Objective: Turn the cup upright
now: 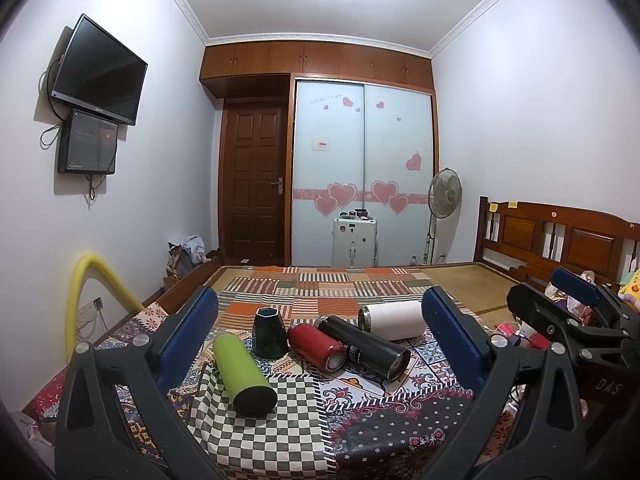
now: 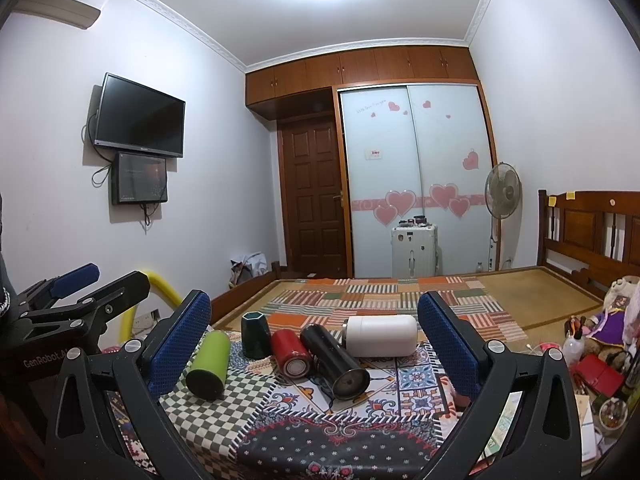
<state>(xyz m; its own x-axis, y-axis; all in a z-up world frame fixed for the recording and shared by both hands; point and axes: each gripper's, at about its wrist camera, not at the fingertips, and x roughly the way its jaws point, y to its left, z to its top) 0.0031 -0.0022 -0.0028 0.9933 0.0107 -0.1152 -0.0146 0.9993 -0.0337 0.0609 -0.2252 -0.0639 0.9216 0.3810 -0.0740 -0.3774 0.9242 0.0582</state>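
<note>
A patchwork-patterned cloth covers the table that carries five drinking vessels. Left gripper, black-framed with blue textured pads: jaws spread wide apart, empty, held above the near edge of the cloth. Right gripper, same build: jaws likewise wide apart and empty, just beside the left gripper, which shows at the left border of the right wrist view.

Toward the left edge of the cloth lies a lime-green cylindrical flask on its side, its dark end facing the near edge. Just behind it, toward the far edge, stands a dark green faceted cup, upright with its hexagonal mouth upward. At mid-cloth a red cylindrical bottle lies on its side, touching or nearly touching the dark green cup on one flank and a black cylindrical flask on the other; the black flask also lies on its side, its metal end pointing toward the near right. Behind the black flask, toward the far right of the cloth, a white cylindrical tumbler lies on its side, crosswise, its metal mouth end close to the black flask.

Beyond the table: a wooden bed with a woven mat, a white suitcase and a standing fan.
</note>
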